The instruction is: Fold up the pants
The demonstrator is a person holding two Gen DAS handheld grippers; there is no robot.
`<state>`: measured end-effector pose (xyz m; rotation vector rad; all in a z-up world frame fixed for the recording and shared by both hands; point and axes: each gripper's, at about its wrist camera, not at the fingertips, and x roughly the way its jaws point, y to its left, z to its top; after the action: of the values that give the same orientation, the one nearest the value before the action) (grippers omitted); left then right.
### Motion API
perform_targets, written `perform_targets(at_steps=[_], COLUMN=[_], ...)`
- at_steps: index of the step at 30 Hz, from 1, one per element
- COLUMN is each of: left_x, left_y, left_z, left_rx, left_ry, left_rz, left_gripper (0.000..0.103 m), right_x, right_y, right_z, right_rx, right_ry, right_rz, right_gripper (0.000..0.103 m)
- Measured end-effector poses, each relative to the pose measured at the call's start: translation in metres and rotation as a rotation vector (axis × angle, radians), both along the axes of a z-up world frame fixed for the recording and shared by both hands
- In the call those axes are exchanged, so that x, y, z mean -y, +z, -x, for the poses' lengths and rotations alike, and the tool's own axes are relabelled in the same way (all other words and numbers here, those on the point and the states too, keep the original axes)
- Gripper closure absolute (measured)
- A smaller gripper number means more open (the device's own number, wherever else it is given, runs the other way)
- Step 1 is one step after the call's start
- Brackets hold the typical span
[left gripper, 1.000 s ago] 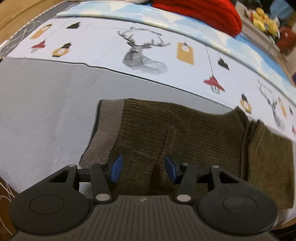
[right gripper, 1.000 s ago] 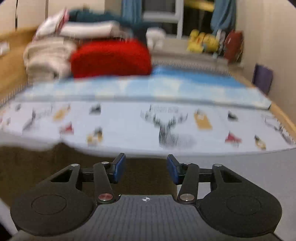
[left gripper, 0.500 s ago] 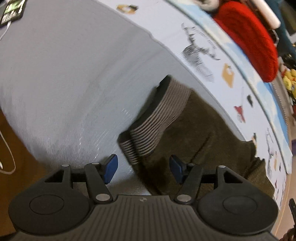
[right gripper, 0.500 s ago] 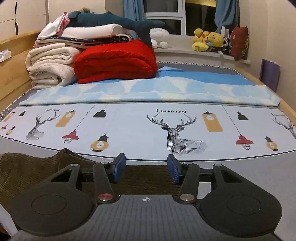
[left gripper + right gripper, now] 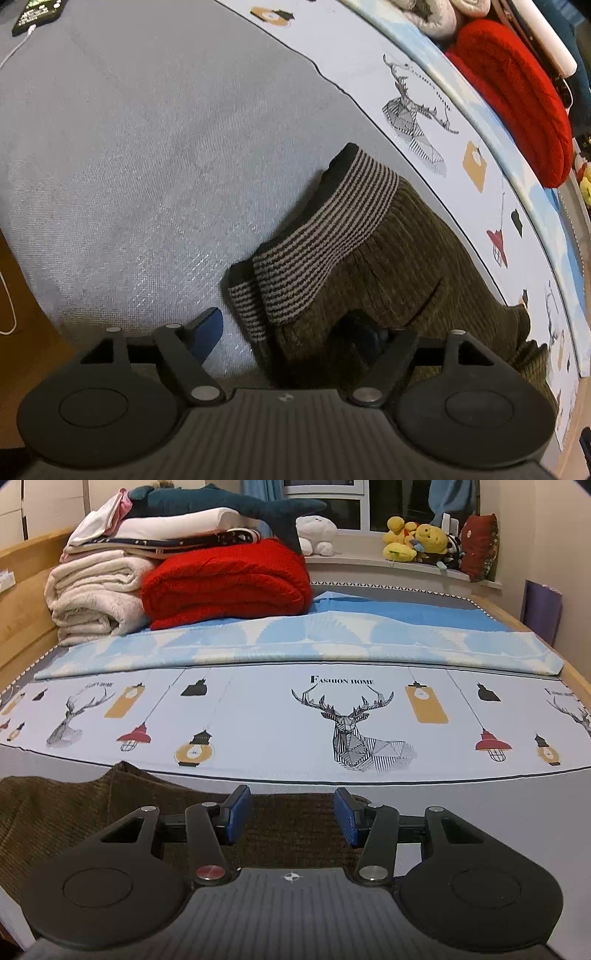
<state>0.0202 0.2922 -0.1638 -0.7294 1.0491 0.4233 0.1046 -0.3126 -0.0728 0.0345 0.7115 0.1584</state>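
On the grey bed sheet (image 5: pixel 140 155), the olive-brown pants (image 5: pixel 406 266) lie folded, their striped waistband (image 5: pixel 325 236) at the near corner. Over that corner the left gripper (image 5: pixel 288 332) is opening its jaws, the waistband edge between them but not pinched. Above the pants' other end, the right gripper (image 5: pixel 291 819) hovers with jaws apart, holding nothing.

The pants (image 5: pixel 402 266), dark olive ribbed knit with a striped grey-and-black waistband (image 5: pixel 321 243), are lying flat on grey bedding, the waistband's near corner curling up. From the waistband, the fabric is stretching toward four o'clock.
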Motion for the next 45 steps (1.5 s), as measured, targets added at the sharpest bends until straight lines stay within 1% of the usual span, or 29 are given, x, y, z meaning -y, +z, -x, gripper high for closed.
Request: perform_targets(at_steps=[4, 7, 8, 10, 12, 14, 16, 17, 18, 19, 20, 21, 23, 25, 27, 28, 30, 32, 33, 34, 36, 37, 39, 40, 41, 43, 44, 45], left_x=[0.011, 0.016, 0.015, 0.011, 0.008, 0.013, 0.019, 0.023, 0.026, 0.028, 0.027, 0.026, 0.028, 0.035, 0.051, 0.062, 0.087, 0.120, 0.144, 0.164, 0.224, 0.251, 0.325, 0.353, 0.394, 0.460, 0.490, 0.516], left_y=[0.000, 0.001, 0.002, 0.004, 0.002, 0.001, -0.001, -0.001, -0.001, -0.001, 0.000, 0.002, 0.009, 0.018, 0.036, 0.048, 0.072, 0.095, 0.110, 0.119, 0.144, 0.150, 0.163, 0.164, 0.163, 0.146, 0.130, 0.112], left_z=[-0.002, -0.002, -0.002, 0.005, 0.007, 0.002, -0.002, -0.003, -0.004, -0.003, -0.002, -0.001, 0.002, 0.002, 0.000, -0.001, -0.001, -0.006, -0.009, -0.013, -0.016, -0.015, -0.012, -0.008, -0.004, 0.006, 0.008, 0.010], left_rx=[0.003, 0.000, -0.002, 0.001, 0.003, 0.011, 0.038, 0.042, 0.040, 0.038, 0.041, 0.048, 0.067, 0.083, 0.114, 0.144, 0.207, 0.267, 0.313, 0.345, 0.437, 0.471, 0.560, 0.592, 0.627, 0.653, 0.646, 0.613], left_ry=[-0.019, -0.029, -0.021, 0.043, 0.057, 0.014, -0.033, -0.051, -0.062, -0.066, -0.062, -0.059, -0.068, -0.103, -0.165, -0.200, -0.268, -0.337, -0.387, -0.422, -0.539, -0.587, -0.732, -0.790, -0.873, -1.013, -1.080, -1.153], left_rz=[-0.051, -0.073, -0.076, -0.087, -0.077, -0.085, -0.064, -0.082, -0.106, -0.123, -0.126, -0.125, -0.132, -0.179, -0.273, -0.325, -0.419, -0.485, -0.513, -0.530, -0.582, -0.602, -0.648, -0.657, -0.667, -0.677, -0.680, -0.674], left_gripper=[0.021, 0.020, 0.021, 0.021, 0.021, 0.021, 0.023, 0.028, 0.035, 0.039, 0.051, 0.060, 0.066, 0.069, 0.072, 0.072, 0.073, 0.075, 0.075, 0.076, 0.077, 0.077, 0.078, 0.078, 0.078, 0.077, 0.074, 0.069], right_x=[0.000, 0.002, 0.003, 0.006, 0.009, 0.011, 0.014, 0.015, 0.016, 0.017, 0.018, 0.018, 0.019, 0.019, 0.020, 0.021, 0.023, 0.028, 0.032, 0.035, 0.043, 0.047, 0.057, 0.063, 0.068, 0.083, 0.090, 0.100], right_y=[-0.002, -0.004, -0.004, -0.005, -0.006, -0.006, -0.007, -0.007, -0.008, -0.008, -0.008, -0.008, -0.008, -0.006, -0.007, -0.007, -0.009, -0.010, -0.010, -0.010, -0.010, -0.010, -0.011, -0.012, -0.012, -0.013, -0.013, -0.013], right_z=[0.002, 0.004, 0.004, 0.005, 0.006, 0.008, 0.009, 0.009, 0.009, 0.010, 0.010, 0.010, 0.010, 0.010, 0.008, 0.007, 0.004, 0.001, 0.000, 0.000, 0.002, 0.003, 0.006, 0.007, 0.009, 0.012, 0.014, 0.016], right_rx=[-0.006, -0.011, -0.013, -0.017, -0.019, -0.021, -0.023, -0.024, -0.025, -0.027, -0.027, -0.027, -0.026, -0.023, -0.028, -0.035, -0.054, -0.070, -0.075, -0.077, -0.075, -0.075, -0.075, -0.076, -0.077, -0.075, -0.073, -0.070], right_ry=[0.007, 0.006, 0.003, -0.003, -0.009, -0.011, -0.014, -0.015, -0.017, -0.020, -0.022, -0.024, -0.026, -0.031, -0.042, -0.050, -0.071, -0.092, -0.101, -0.107, -0.121, -0.128, -0.146, -0.156, -0.168, -0.208, -0.232, -0.264], right_rz=[0.026, 0.044, 0.048, 0.051, 0.053, 0.057, 0.060, 0.061, 0.063, 0.063, 0.063, 0.062, 0.059, 0.057, 0.058, 0.059, 0.058, 0.044, 0.033, 0.022, 0.009, 0.006, 0.001, -0.002, -0.007, -0.019, -0.028, -0.040], right_gripper=[0.051, 0.051, 0.051, 0.051, 0.051, 0.051, 0.051, 0.051, 0.051, 0.051, 0.051, 0.051, 0.051, 0.051, 0.051, 0.051, 0.051, 0.051, 0.051, 0.051, 0.051, 0.051, 0.051, 0.051, 0.051, 0.051, 0.051, 0.051])
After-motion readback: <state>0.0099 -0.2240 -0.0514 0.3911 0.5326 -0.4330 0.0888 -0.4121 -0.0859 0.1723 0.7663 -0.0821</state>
